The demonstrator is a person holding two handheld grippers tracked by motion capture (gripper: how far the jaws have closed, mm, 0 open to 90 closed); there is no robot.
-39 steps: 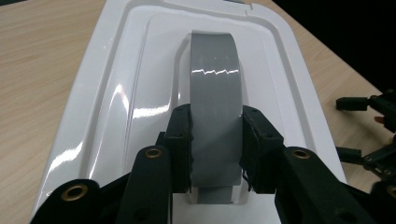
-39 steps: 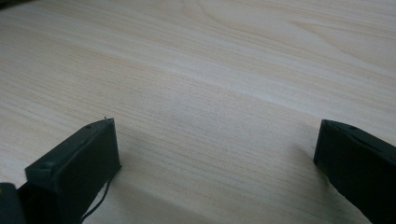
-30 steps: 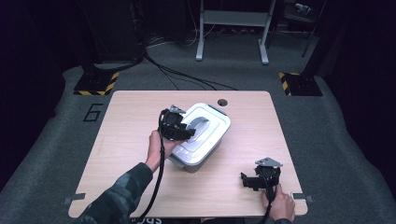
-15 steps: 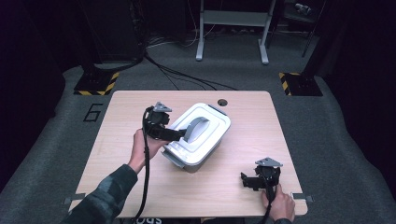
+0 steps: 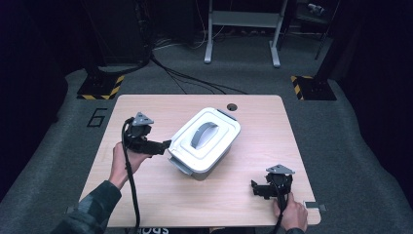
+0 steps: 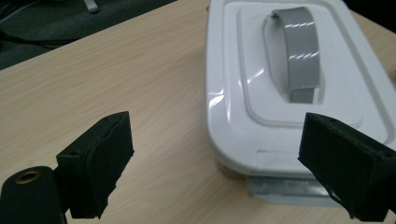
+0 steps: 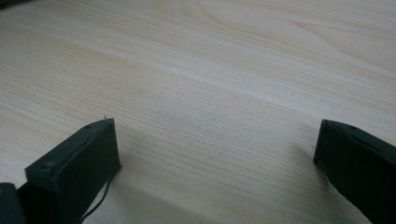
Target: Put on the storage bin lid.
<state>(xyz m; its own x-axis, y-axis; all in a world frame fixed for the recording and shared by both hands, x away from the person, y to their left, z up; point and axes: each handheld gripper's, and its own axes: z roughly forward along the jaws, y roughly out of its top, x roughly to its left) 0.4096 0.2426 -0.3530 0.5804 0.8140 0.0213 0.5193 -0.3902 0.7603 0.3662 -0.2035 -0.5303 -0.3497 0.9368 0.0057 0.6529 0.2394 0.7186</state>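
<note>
A white lidded container [image 5: 210,146] with a grey handle [image 5: 203,134] sits slanted in the middle of the wooden table [image 5: 146,204]. My left gripper [image 5: 164,145] hovers just left of the container's near-left end, pointing at it. In the left gripper view the gripper [image 6: 215,168] has just been opening its jaws, and they now stand wide and open. They hold nothing, and the container [image 6: 243,93] with its grey end latch [image 6: 285,190] lies just beyond them. My right gripper [image 5: 255,188] rests at the front right of the table, open over bare wood [image 7: 215,154].
A round cable hole [image 5: 231,106] sits near the table's far edge. On the dark floor beyond the table are cables [image 5: 195,80], a metal stand [image 5: 241,29] and yellow-black striped feet [image 5: 100,87]. Bare tabletop lies at the far left and front centre.
My left gripper has drawn back leftward off the container's lid to just beyond its end, and its jaws have spread apart. The right gripper and the container have stayed put.
</note>
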